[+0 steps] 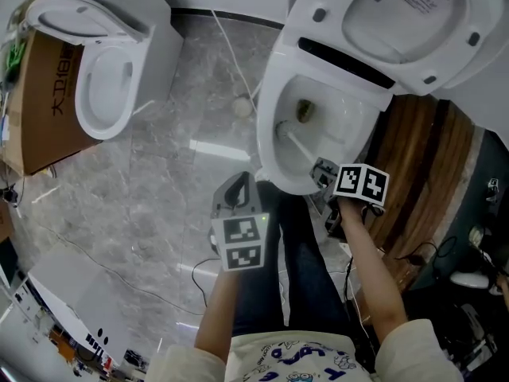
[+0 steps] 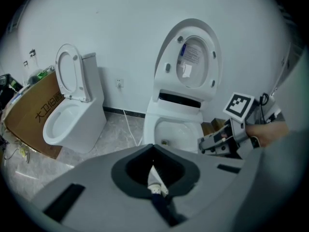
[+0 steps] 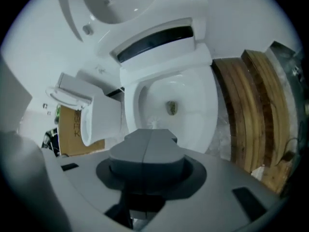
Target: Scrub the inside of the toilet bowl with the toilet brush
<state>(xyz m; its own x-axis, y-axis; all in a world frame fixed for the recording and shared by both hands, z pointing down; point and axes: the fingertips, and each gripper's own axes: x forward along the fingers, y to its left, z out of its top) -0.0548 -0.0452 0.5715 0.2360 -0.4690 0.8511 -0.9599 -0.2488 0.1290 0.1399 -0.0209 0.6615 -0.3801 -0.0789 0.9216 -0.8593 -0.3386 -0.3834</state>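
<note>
The grey marble floor [image 1: 171, 173] carries two white toilets. The nearer toilet [image 1: 274, 102] has its lid [image 1: 402, 22] raised, and the other toilet [image 1: 103, 78] stands beside a cardboard box [image 1: 44, 110]. The left gripper [image 1: 241, 183] hangs over the floor just outside the rim, jaws closed on nothing. The right gripper [image 1: 320, 169] has its jaws clamped on the toilet brush [image 1: 296, 143], whose head reaches down inside the toilet bowl [image 1: 338, 106].

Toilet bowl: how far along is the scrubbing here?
Done: the lid is up and the right hand-held gripper is shut on the toilet brush. In hand: its head sits low against the inner wall of the toilet bowl. Left: a brownish patch at the bottom and the other walls, probably. The left hand-held gripper hangs empty.
</note>
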